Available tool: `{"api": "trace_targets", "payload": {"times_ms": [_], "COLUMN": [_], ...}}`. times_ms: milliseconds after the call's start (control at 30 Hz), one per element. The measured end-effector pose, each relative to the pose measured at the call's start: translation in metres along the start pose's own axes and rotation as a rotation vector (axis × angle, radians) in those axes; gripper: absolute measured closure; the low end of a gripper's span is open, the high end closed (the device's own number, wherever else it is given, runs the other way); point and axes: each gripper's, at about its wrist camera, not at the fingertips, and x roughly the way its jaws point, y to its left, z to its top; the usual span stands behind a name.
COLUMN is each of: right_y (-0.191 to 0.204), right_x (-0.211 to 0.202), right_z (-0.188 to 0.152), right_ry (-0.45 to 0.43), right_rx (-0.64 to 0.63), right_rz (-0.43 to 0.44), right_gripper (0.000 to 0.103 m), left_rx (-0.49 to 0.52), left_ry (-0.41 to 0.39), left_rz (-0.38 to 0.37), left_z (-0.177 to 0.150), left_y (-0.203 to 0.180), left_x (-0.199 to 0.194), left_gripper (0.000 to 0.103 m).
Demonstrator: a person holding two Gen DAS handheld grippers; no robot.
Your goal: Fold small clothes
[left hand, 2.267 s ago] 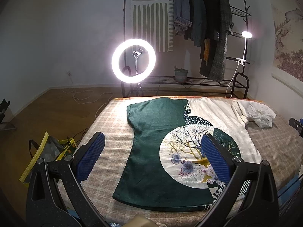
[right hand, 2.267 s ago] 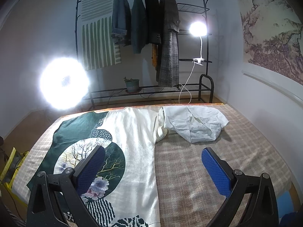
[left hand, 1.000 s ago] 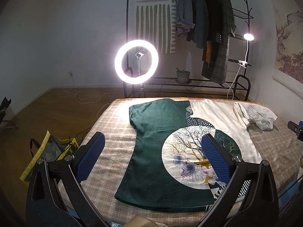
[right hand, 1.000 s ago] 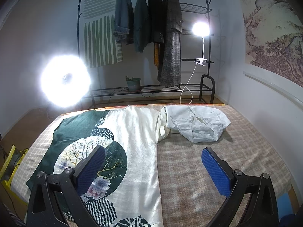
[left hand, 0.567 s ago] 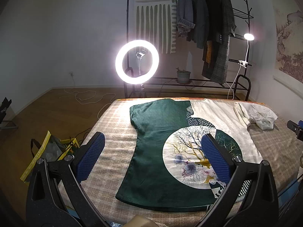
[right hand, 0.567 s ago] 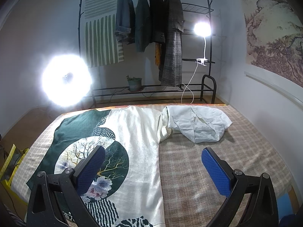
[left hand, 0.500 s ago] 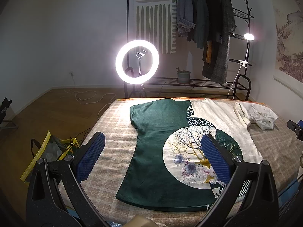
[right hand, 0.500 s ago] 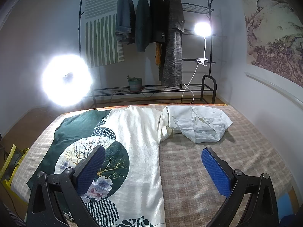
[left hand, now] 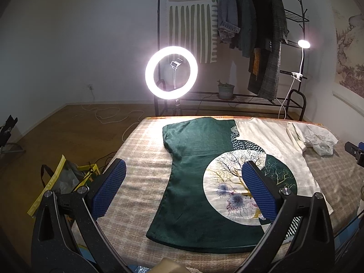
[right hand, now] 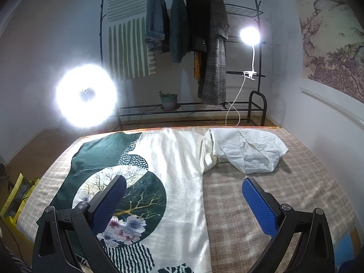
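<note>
Two grippers, left (left hand: 182,191) and right (right hand: 184,201), two garments on one bed (right hand: 307,182): one printed top (left hand: 204,177), one white shirt (right hand: 250,152), two lamps: one ring light (left hand: 171,72), one clip lamp (right hand: 250,36), one rack (right hand: 257,45), four hung coats (right hand: 195,22), one potted plant (right hand: 168,101), one yellow bag (left hand: 59,177)

I am holding the left gripper (left hand: 183,187) level and pointing forward, its jaws standing wide apart with nothing between them. Its blue ribbed pads (left hand: 108,187) are facing each other across the gap, each mounted on a black finger that is angling outward from the base. I am holding the right gripper (right hand: 183,203) in the same pose, jaws spread just as wide and gripping nothing, its blue pads (right hand: 259,206) turned inward. Both grippers are hovering in the air and touching nothing. In the left wrist view, a black tip of the right gripper is showing at the far right edge.
</note>
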Motion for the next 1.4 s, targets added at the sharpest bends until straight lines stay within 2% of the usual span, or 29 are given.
{"api": "trace_targets", "payload": {"times_ms": [267, 500, 533, 600, 767, 833, 933, 1067, 1200, 1400], "right_y": [0.023, 0.059, 0.065, 0.078, 0.118, 0.137, 0.167, 0.200, 0.228, 0.280], "right_x": [0.007, 0.019, 0.022, 0.028, 0.056, 0.073, 0.100, 0.132, 0.168, 0.213], "right_z": [0.003, 0.015, 0.018, 0.025, 0.051, 0.060, 0.069, 0.075, 0.085, 0.096], "right_ry": [-0.009, -0.021, -0.021, -0.022, 0.006, 0.032, 0.081, 0.159, 0.232, 0.292], "right_rx": [-0.032, -0.100, -0.117, -0.143, -0.177, -0.191, -0.226, -0.227, -0.203, -0.225], "right_rz": [0.031, 0.103, 0.115, 0.139, 0.249, 0.296, 0.339, 0.399, 0.463, 0.519], "right_gripper": [0.000, 0.000, 0.001, 0.001, 0.005, 0.012, 0.016, 0.023, 0.023, 0.023], "left_rx": [-0.018, -0.097, -0.111, -0.142, -0.250, -0.307, -0.364, -0.415, -0.466, -0.484], "left_ry": [0.007, 0.046, 0.056, 0.079, 0.200, 0.272, 0.360, 0.447, 0.516, 0.579], "left_rz": [0.037, 0.068, 0.070, 0.068, 0.026, -0.004, -0.020, -0.037, -0.054, -0.061], "left_z": [-0.006, -0.021, -0.023, -0.031, -0.050, -0.061, -0.077, -0.095, -0.108, -0.117], "left_y": [0.017, 0.045, 0.049, 0.057, 0.076, 0.084, 0.092, 0.100, 0.107, 0.103], "left_x": [0.001, 0.013, 0.016, 0.021, 0.042, 0.054, 0.069, 0.086, 0.101, 0.120], "left_gripper": [0.000, 0.000, 0.001, 0.010, 0.028, 0.032, 0.041, 0.042, 0.042, 0.042]}}
